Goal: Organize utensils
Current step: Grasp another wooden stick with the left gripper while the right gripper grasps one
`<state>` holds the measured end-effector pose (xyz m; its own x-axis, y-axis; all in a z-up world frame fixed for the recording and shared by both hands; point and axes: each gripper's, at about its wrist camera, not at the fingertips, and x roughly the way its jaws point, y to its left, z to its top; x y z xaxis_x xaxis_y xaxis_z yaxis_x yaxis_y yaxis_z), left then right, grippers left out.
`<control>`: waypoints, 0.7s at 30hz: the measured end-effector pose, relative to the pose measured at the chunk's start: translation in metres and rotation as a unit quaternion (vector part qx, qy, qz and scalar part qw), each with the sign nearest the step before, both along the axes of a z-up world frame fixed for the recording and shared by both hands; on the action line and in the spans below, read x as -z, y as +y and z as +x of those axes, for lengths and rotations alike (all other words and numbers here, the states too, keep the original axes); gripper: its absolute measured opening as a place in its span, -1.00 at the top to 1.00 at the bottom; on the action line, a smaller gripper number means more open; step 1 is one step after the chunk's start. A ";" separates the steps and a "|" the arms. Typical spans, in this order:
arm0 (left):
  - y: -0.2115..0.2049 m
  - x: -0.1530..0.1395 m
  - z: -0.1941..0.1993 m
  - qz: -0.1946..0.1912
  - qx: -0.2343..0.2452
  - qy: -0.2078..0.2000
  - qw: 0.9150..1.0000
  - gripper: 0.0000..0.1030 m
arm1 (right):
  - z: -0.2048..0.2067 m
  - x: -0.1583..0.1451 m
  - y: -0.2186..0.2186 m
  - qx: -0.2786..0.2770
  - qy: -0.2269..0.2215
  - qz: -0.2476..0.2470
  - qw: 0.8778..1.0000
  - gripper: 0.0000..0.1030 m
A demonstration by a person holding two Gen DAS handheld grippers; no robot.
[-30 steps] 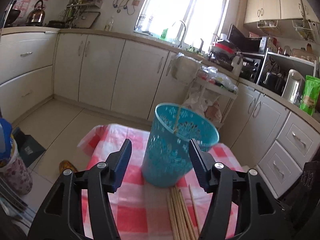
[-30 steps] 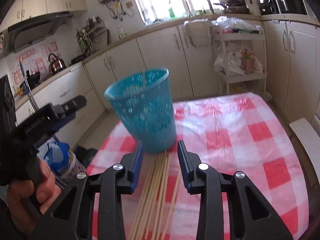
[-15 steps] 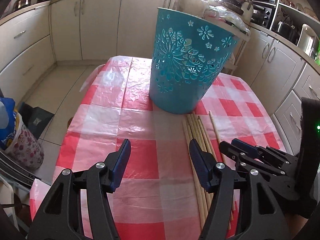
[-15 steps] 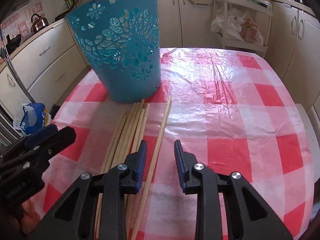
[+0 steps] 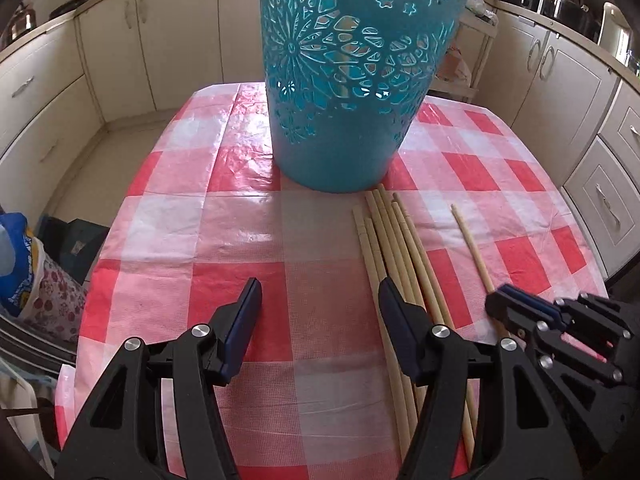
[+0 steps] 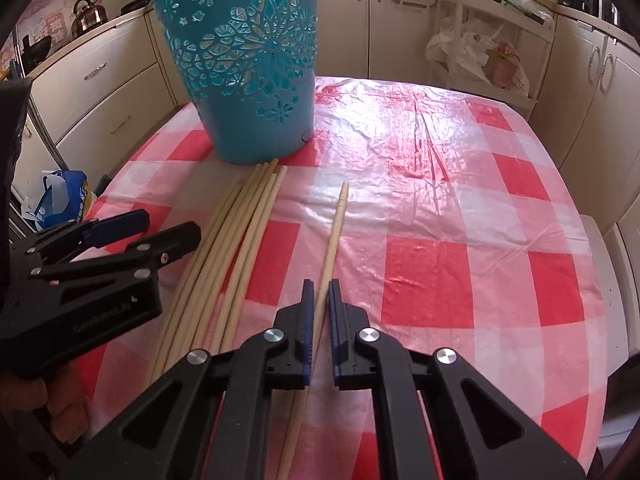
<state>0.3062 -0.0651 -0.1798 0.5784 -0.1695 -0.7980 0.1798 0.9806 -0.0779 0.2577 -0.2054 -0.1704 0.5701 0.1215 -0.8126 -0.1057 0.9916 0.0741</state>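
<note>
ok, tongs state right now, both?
Left tongs: open, holding nothing.
Right tongs: shut on the lone pale wooden chopstick.

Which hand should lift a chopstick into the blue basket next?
The right. Its tool is already shut on the lone chopstick, while the left tool hangs open over bare tablecloth. The blue basket stands just ahead.

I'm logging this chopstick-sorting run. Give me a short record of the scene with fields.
surface: red-and-white checked plastic tablecloth
container: teal plastic basket with cut-out flowers, upright
loose: bundle of pale wooden chopsticks, ends near the basket's base
apart: single wooden chopstick, right of the bundle
right gripper: fingers shut on the single chopstick
left gripper: open, empty
</note>
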 end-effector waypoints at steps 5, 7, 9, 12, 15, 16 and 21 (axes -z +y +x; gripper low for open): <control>-0.005 -0.001 0.002 0.012 0.010 0.001 1.000 -0.12 | -0.010 -0.001 0.000 -0.008 0.009 0.015 1.000 0.84; -0.006 -0.001 0.004 0.016 0.012 0.003 1.000 -0.13 | -0.007 0.000 -0.001 -0.004 0.006 0.013 1.000 0.68; -0.006 -0.001 0.006 0.017 0.014 0.005 1.000 -0.13 | -0.001 0.000 -0.003 0.006 -0.001 0.009 1.000 0.30; -0.011 -0.002 0.007 0.023 0.027 0.005 0.999 0.03 | 0.007 0.000 0.000 0.001 -0.005 0.000 1.000 0.24; -0.012 -0.004 0.006 0.028 0.035 0.007 0.999 0.17 | 0.008 0.001 0.005 -0.005 -0.007 -0.019 1.000 0.36; -0.010 -0.004 0.006 0.028 0.035 0.009 0.999 0.22 | 0.006 0.001 0.006 -0.009 -0.006 -0.017 1.000 0.55; 0.003 -0.003 0.007 0.026 0.037 0.022 0.999 0.40 | -0.004 -0.001 0.006 -0.016 0.007 -0.002 1.000 0.82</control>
